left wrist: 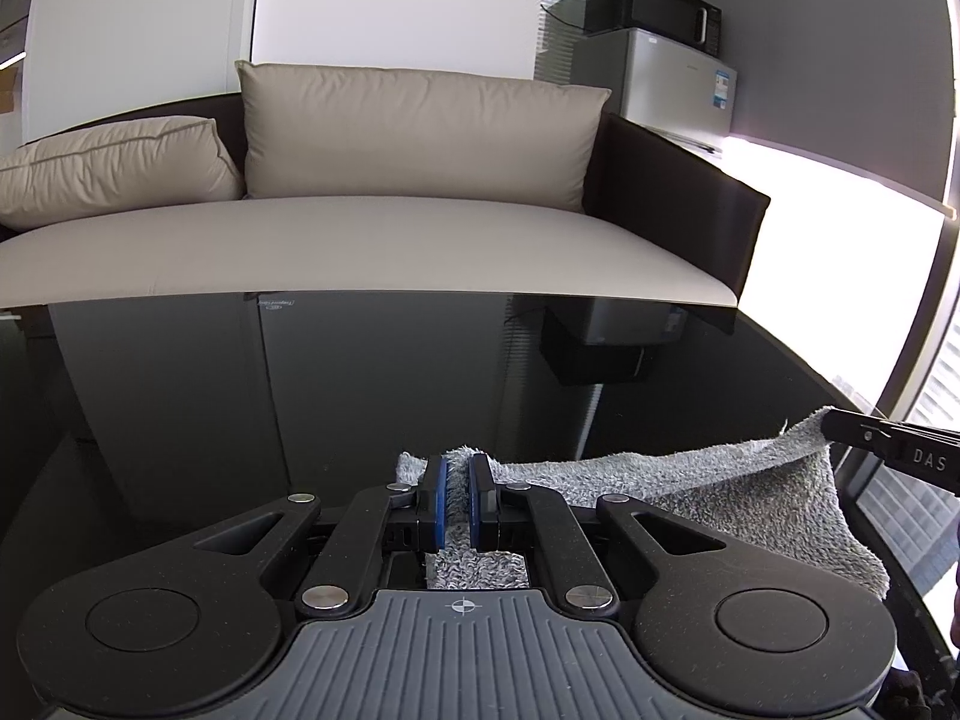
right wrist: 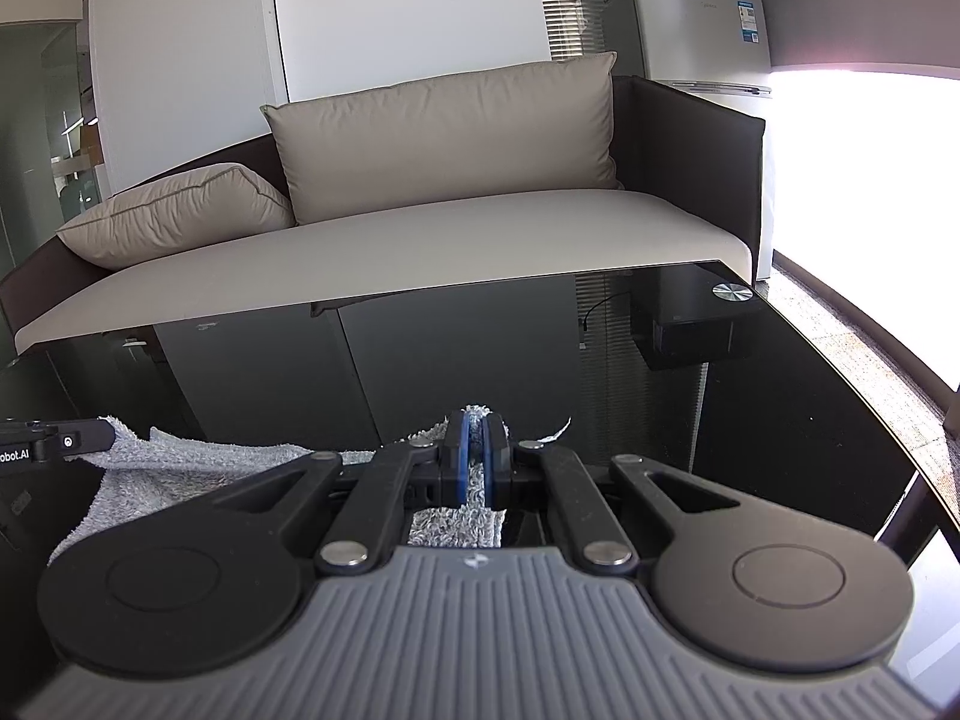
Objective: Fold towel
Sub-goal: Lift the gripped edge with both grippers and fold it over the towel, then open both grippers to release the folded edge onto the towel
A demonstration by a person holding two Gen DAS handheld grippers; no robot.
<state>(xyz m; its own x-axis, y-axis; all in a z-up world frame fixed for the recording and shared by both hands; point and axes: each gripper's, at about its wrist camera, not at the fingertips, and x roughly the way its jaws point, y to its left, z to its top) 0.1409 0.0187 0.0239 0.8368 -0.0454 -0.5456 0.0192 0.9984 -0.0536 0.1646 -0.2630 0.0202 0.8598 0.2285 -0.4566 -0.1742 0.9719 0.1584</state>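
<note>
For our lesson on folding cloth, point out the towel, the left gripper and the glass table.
towel [left wrist: 690,474]: left wrist view, the span stretched between the grippers.
left gripper [left wrist: 460,471]: left wrist view, midway between the blue pads clamping the towel.
glass table [right wrist: 780,408]: right wrist view, bare dark top.

I see a glossy black glass table [left wrist: 360,396], mirroring the room. Near its far right corner sits a round metal disc [right wrist: 731,291]. The grey terry towel [left wrist: 750,498] hangs over it; contact I cannot tell.
</note>
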